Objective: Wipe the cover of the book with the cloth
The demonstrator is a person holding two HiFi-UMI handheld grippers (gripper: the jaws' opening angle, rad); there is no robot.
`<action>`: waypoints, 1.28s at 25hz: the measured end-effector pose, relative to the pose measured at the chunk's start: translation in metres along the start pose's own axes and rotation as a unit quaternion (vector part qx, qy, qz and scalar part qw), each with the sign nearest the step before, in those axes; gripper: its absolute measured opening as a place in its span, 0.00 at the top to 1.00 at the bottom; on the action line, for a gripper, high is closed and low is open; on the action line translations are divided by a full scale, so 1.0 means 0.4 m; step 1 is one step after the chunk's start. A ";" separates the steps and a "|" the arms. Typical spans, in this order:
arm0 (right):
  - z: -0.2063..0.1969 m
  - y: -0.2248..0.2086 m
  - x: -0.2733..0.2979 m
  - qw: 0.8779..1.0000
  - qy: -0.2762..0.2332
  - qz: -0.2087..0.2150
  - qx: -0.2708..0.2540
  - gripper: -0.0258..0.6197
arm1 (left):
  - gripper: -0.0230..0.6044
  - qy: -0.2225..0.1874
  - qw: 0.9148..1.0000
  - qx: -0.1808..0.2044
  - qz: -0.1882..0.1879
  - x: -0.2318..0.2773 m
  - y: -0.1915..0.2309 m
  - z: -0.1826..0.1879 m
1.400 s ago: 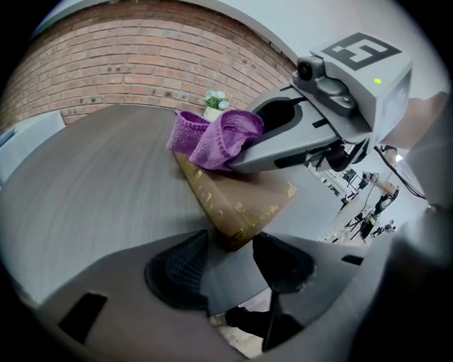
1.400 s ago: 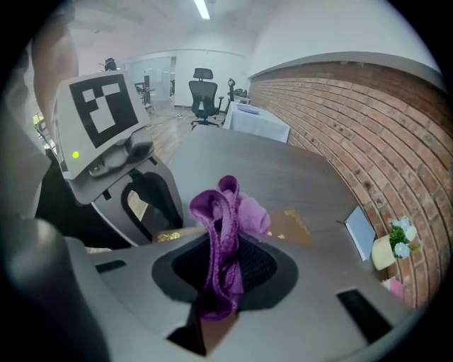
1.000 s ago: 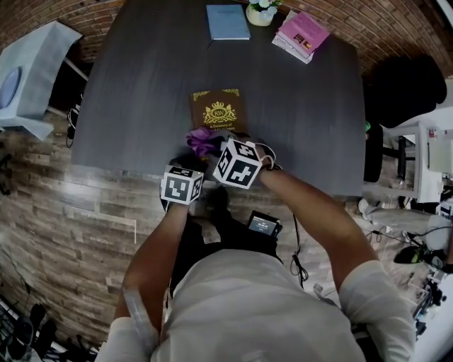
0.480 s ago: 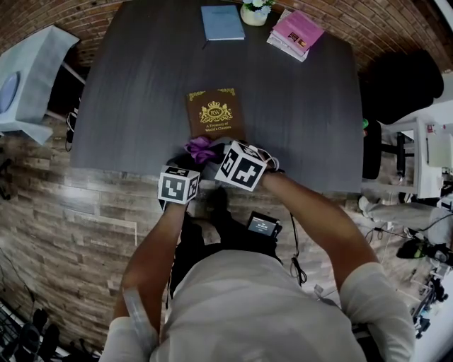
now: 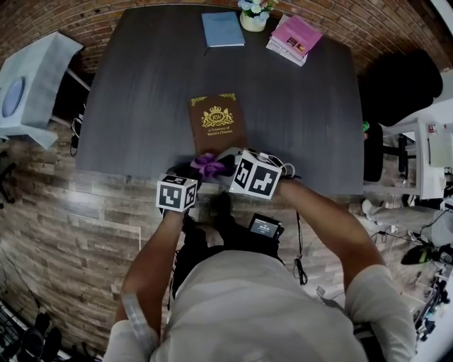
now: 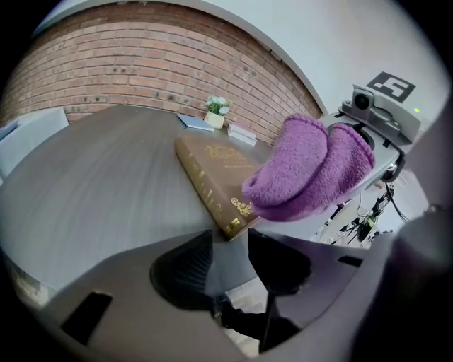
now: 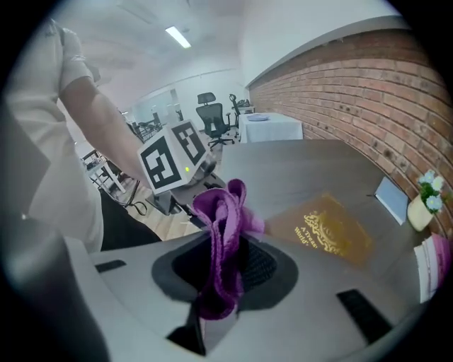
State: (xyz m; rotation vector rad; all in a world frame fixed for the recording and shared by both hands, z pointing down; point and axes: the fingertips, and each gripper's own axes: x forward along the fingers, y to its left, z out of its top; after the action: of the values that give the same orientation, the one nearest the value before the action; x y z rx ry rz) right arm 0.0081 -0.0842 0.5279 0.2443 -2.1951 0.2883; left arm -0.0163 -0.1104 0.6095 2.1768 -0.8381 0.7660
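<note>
Now the purple fleece cloth (image 7: 222, 230) sits bunched and pinched fast in the right gripper (image 7: 224, 267), drawn back just near of the brown, gold-crested hardback book (image 5: 217, 121), which lies flat on the dark grey table (image 5: 134, 92). The left gripper (image 6: 226, 265) has backed off to the left, its jaws closing on nothing. One-handed wiping looks ready to begin.

Purple cloth (image 5: 209, 166), brown book (image 5: 216, 121) with gold crest, dark grey table (image 5: 141, 92), red brick wall (image 6: 141, 63)

Dark table (image 5: 141, 92), bearing: brown book (image 5: 216, 121), flat. Well beyond the book: blue notebook (image 5: 222, 29), flowerpot (image 5: 253, 17), stack of pink books (image 5: 294, 38).
</note>
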 end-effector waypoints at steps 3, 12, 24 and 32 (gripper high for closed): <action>0.007 -0.034 -0.031 1.000 -0.003 -0.023 -0.015 0.82 | 0.72 -0.009 1.000 0.006 0.000 -0.013 -0.004 0.013; -0.012 -0.220 -0.097 0.992 0.014 -0.121 -0.024 0.82 | 0.91 -0.040 0.999 0.020 -0.008 -0.046 -0.025 0.065; -0.022 -0.452 -0.108 0.977 0.059 -0.202 -0.046 0.82 | 0.95 -0.036 0.998 0.034 -0.024 -0.012 -0.044 0.140; 0.008 -0.557 -0.087 0.967 0.077 -0.233 -0.071 0.82 | 0.95 0.011 0.999 0.049 -0.014 0.022 -0.041 0.126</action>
State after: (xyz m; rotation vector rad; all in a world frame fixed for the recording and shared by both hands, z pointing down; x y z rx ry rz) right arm 0.0879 -0.2952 0.5247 0.6232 -1.9266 -0.1097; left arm 0.0149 -0.1420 0.5795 2.2573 -0.7720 0.8323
